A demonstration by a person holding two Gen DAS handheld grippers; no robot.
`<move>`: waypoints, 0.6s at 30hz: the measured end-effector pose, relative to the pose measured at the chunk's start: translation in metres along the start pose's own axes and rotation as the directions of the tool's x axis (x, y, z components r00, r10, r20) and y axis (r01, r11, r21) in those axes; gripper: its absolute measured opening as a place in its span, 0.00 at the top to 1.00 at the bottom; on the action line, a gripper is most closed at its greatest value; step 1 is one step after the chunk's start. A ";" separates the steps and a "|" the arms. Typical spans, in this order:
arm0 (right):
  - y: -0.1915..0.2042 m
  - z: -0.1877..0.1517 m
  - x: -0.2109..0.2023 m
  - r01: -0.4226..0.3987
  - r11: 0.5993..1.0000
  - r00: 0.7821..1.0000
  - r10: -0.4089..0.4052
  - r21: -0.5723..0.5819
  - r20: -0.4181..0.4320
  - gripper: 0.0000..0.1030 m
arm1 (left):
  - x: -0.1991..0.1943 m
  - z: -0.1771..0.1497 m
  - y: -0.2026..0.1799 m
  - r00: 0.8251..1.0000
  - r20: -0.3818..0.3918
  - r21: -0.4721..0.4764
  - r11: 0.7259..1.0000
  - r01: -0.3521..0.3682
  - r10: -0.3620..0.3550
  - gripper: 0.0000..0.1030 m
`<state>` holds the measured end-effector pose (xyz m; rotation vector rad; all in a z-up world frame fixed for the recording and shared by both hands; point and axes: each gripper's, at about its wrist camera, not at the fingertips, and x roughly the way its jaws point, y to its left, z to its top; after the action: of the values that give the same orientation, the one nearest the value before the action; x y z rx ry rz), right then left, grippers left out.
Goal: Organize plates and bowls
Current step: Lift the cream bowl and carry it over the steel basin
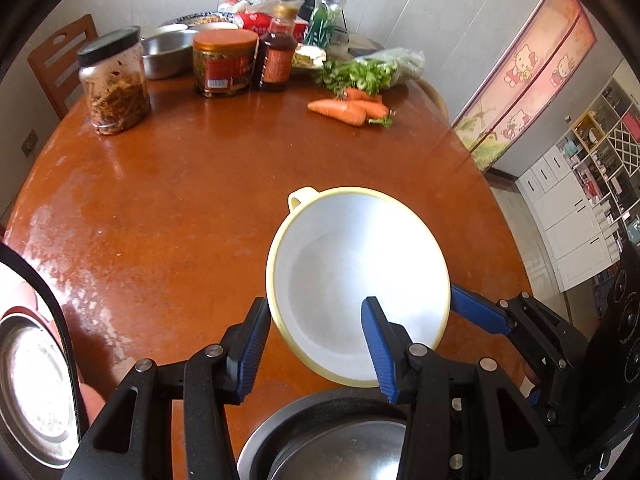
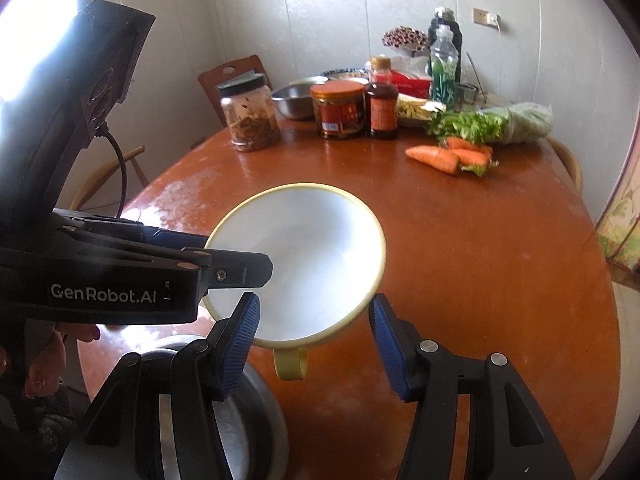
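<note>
A white bowl with a yellow rim and a small loop handle (image 1: 356,284) is held tilted above the brown table; it also shows in the right wrist view (image 2: 304,264). My left gripper (image 1: 316,344) straddles its near rim, one finger outside and one inside, and looks shut on it. In the right wrist view the left gripper's fingers (image 2: 240,268) come in from the left over the bowl's rim. My right gripper (image 2: 314,344) is open, with the bowl's rim and handle between its fingers, not touching. A steel bowl (image 1: 340,440) sits just below, near the table's front edge (image 2: 256,420).
At the table's (image 1: 180,200) far side stand a dark-lidded jar (image 1: 114,84), a red-lidded jar (image 1: 224,62), a sauce bottle (image 1: 278,52), a steel basin (image 1: 168,54), carrots (image 1: 348,110), greens and bottles. A wooden chair (image 1: 60,60) stands at far left. A steel plate (image 1: 36,392) lies at near left.
</note>
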<state>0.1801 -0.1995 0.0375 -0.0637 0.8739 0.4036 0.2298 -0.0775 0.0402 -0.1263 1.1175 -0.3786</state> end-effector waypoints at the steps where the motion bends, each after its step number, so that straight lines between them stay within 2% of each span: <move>1: 0.003 0.001 -0.003 -0.001 1.000 1.000 0.001 -0.005 0.006 0.42 | -0.004 0.000 0.001 1.000 0.007 -0.001 1.000 -0.001 0.001 0.54; 18: 0.050 -0.003 -0.045 -0.015 0.998 0.995 0.021 -0.066 0.096 0.42 | -0.072 -0.034 0.005 0.991 0.133 0.014 1.000 -0.022 0.020 0.54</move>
<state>0.1335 -0.1682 0.0752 -0.0961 0.7659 0.4485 0.1729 -0.0436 0.0851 -0.1242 0.9837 -0.3551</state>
